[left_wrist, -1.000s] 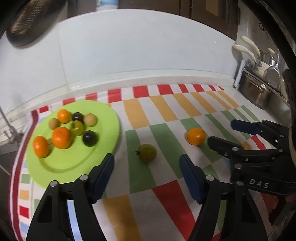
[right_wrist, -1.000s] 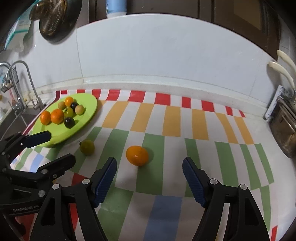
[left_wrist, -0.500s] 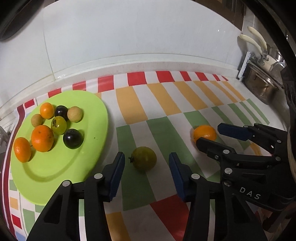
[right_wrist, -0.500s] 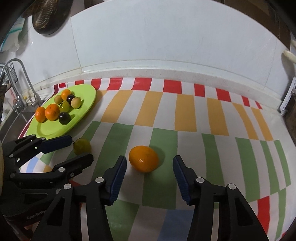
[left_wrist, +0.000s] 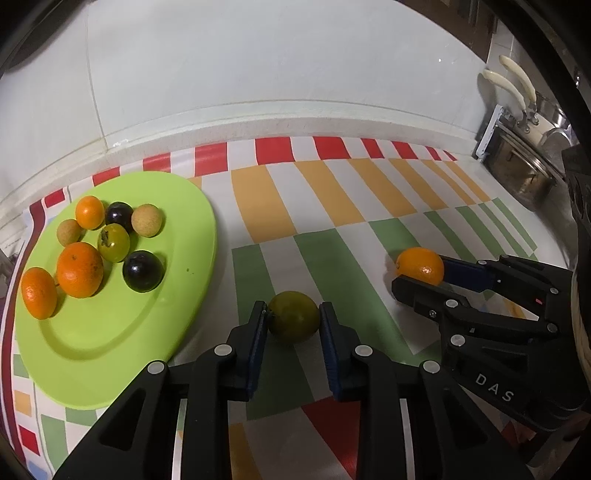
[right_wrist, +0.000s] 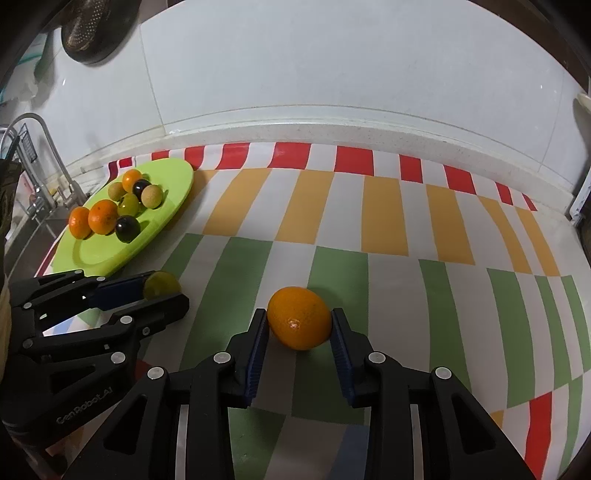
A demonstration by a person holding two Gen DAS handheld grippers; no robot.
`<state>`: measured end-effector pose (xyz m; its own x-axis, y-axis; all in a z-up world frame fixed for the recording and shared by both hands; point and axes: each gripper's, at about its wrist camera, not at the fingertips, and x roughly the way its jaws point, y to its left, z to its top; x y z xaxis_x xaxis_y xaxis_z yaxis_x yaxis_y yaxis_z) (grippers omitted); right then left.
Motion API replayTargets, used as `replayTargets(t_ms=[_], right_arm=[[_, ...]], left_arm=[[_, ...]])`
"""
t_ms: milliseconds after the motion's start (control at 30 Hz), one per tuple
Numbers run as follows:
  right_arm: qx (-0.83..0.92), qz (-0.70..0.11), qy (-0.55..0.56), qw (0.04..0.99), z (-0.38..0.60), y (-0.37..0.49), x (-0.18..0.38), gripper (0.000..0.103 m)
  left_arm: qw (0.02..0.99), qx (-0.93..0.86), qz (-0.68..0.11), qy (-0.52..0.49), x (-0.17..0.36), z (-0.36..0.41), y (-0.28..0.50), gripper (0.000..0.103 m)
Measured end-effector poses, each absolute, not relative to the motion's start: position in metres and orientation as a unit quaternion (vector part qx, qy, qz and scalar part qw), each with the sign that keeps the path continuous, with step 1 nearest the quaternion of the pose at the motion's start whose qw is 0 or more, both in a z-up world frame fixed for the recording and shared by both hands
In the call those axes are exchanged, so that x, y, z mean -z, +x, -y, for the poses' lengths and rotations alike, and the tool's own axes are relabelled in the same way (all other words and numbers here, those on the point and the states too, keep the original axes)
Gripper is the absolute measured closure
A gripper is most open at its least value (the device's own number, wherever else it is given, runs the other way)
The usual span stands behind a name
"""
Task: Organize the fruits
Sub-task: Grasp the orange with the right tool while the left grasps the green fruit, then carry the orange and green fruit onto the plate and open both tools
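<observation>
Green fruit clamped in left claw; orange in closing right claw; faucet right view only

Dark strainer cut by the top edge; metal pot partly hidden at right.

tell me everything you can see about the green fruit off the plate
The green fruit is round, olive-green with a dull, slightly mottled skin and a small dark stem nub on its left side. It sits on a green stripe of the striped cloth, just right of the lime-green plate and apart from it. The left gripper has just closed on it, blue pads pressing both sides. It still rests on the cloth, not yet lifted.
</observation>
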<state>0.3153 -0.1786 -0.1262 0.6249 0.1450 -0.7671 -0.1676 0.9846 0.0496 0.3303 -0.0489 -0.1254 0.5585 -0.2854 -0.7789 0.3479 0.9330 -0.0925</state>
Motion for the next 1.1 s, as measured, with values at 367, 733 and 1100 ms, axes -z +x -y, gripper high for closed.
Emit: replayTargets(t_ms=[367,733,1100], right_arm=[[-0.104,-0.387,-0.017,0.916,0.169,0.286,0.090,0.068],[-0.126,-0.343,-0.024,0.931,0.153,0.253,0.052,0.068],[-0.148,-0.315,-0.025,0.937,0.134,0.227,0.029,0.068]], left_arm=[[0.895,0.172,-0.411,0.025,0.096,0.032,0.302,0.075],[0.915,0.154,-0.373,0.021,0.062,0.011,0.268,0.075],[0.931,0.134,-0.338,0.011,0.029,-0.014,0.237,0.075]])
